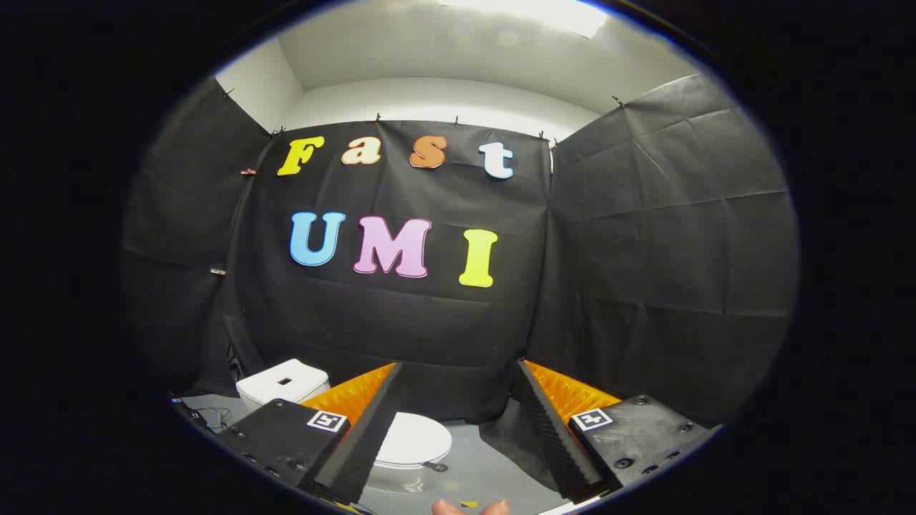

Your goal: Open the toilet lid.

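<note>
toilet lid point(413, 440) closed, below spread hand-held gripper point(458, 375), untouched.

ceiling light point(529, 13) bright, glaring | edges curved | focus sharp

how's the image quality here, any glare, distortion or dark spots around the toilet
Gripper view: strong fisheye bend, so the cloth wall's edges bow outward; a bright ceiling light blows out at the top; the toilet lid, closed, sits evenly lit with a soft reflection on the grey floor in front of it; the open gripper and its fingers look sharp, no motion blur.
</note>
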The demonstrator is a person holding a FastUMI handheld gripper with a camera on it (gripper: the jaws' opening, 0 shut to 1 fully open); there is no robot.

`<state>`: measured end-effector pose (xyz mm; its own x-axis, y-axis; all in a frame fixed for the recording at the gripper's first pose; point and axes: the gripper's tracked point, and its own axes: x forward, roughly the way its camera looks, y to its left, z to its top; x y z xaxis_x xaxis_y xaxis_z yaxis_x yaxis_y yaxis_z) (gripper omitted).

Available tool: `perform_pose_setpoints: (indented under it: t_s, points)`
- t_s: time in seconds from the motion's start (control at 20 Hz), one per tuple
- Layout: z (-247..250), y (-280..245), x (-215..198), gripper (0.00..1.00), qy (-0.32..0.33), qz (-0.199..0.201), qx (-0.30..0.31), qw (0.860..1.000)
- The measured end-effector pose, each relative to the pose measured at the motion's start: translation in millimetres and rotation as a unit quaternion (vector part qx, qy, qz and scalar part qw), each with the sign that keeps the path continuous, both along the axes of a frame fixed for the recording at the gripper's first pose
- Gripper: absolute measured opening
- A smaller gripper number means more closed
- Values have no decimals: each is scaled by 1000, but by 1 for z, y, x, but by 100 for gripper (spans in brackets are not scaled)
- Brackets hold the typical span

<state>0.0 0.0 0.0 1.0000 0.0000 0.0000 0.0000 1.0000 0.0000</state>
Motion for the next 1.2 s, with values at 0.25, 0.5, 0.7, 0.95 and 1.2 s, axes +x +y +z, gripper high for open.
perform_pose_setpoints:
  t_s: [0.25, 0.5, 0.7, 0.95, 1.2]
  points:
    - [-2, -3, 12, 98, -22, 0, 18, 1000]
    - [-32, -20, 36, 98, -25, -15, 55, 998]
    - [-50, -33, 49, 98, -42, -31, 60, 997]
    - [-63, -38, 58, 99, -77, -37, 25, 996]
    - [-93, -20, 76, 99, -87, -14, -3, 996]
